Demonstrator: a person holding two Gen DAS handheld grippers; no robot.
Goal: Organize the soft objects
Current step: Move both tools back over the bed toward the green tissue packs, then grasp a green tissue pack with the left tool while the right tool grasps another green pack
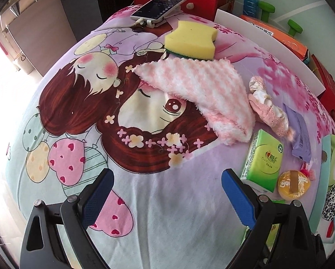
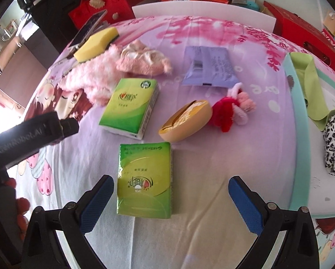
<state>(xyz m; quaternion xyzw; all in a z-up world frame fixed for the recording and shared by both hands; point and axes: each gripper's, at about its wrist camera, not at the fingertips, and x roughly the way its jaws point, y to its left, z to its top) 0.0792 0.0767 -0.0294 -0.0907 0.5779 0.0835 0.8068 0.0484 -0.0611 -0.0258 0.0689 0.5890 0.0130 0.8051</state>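
Left gripper (image 1: pixel 167 179): I see its fingers spread wide, nothing between them, hovering over the cartoon-print sheet (image 1: pixel 145 213).
Right gripper (image 2: pixel 170 188): fingers spread, straddling the near green tissue pack (image 2: pixel 145 179) without touching it; the pack lies flat on the sheet, print upside down to me.
Second green tissue pack (image 2: pixel 131 107): just beyond the first, red logo, text too small to read.
Pink fluffy towel (image 1: pixel 196 94): mid-sheet, far corner tucked under the yellow sponge (image 1: pixel 191 39).
Purple pouch (image 2: pixel 208 69): barcode visible, text illegible.
Yellow round tin (image 2: pixel 186 120): tilted, touching the red-pink plush (image 2: pixel 232 109).
Writing: "GenRobot.AI" on the left gripper's body in my right view.
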